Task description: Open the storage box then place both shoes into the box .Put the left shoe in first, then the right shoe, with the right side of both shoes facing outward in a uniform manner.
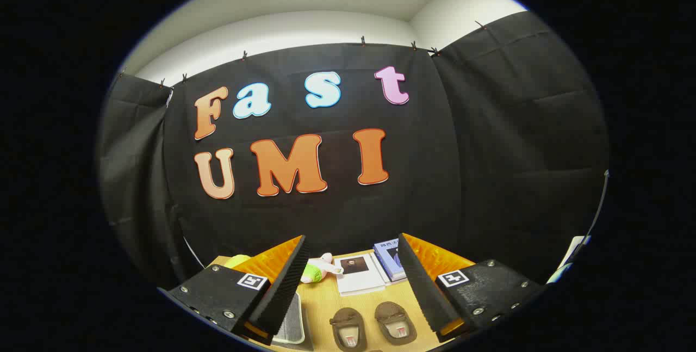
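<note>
Two brown slip-on shoes lie side by side on the wooden table [326,300], toes pointing away from me: the left shoe [348,328] and the right shoe [395,321]. They sit low between my two fingers. My gripper [353,278] is open, held above the table with nothing between its fingers. A grey-edged flat thing [291,326], possibly the storage box, lies under the left finger [280,292]; most of it is hidden.
Beyond the shoes lie a white booklet [357,274] and a blue book [391,259] at the table's back. A small plush toy [318,269] with green parts rests left of the booklet. The black cloth wall stands right behind the table.
</note>
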`<control>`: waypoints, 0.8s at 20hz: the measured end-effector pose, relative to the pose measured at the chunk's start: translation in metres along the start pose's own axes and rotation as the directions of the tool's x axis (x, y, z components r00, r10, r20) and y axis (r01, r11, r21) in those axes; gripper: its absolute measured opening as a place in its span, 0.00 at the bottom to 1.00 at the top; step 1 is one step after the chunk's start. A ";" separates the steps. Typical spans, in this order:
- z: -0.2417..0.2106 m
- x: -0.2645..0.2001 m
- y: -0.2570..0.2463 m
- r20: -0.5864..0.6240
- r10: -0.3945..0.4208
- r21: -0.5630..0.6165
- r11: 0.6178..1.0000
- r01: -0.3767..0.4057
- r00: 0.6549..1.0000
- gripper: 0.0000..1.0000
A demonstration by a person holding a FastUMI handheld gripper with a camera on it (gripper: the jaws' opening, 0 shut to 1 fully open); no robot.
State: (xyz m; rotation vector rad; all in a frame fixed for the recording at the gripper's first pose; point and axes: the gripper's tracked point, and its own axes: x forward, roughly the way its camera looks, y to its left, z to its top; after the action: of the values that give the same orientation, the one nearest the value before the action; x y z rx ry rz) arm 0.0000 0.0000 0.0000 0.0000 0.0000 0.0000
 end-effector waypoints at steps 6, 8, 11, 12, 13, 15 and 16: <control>-0.002 0.001 0.003 -0.003 0.007 0.004 1.000 -0.007 1.000 0.98; -0.004 -0.001 0.004 -0.004 0.011 0.003 1.000 -0.011 1.000 0.98; -0.004 -0.003 0.003 -0.008 0.017 0.007 1.000 -0.017 1.000 0.98; -0.005 -0.004 0.002 -0.009 0.017 0.008 1.000 -0.017 1.000 0.98; -0.005 -0.005 0.002 -0.010 0.018 0.008 1.000 -0.018 1.000 0.98; -0.005 -0.005 0.002 -0.009 0.022 0.011 1.000 -0.022 1.000 0.98; -0.006 -0.006 0.003 -0.011 0.026 0.015 1.000 -0.025 1.000 0.98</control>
State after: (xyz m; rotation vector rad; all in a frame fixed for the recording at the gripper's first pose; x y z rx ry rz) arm -0.0062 0.0028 -0.0062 0.0147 0.0111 0.0255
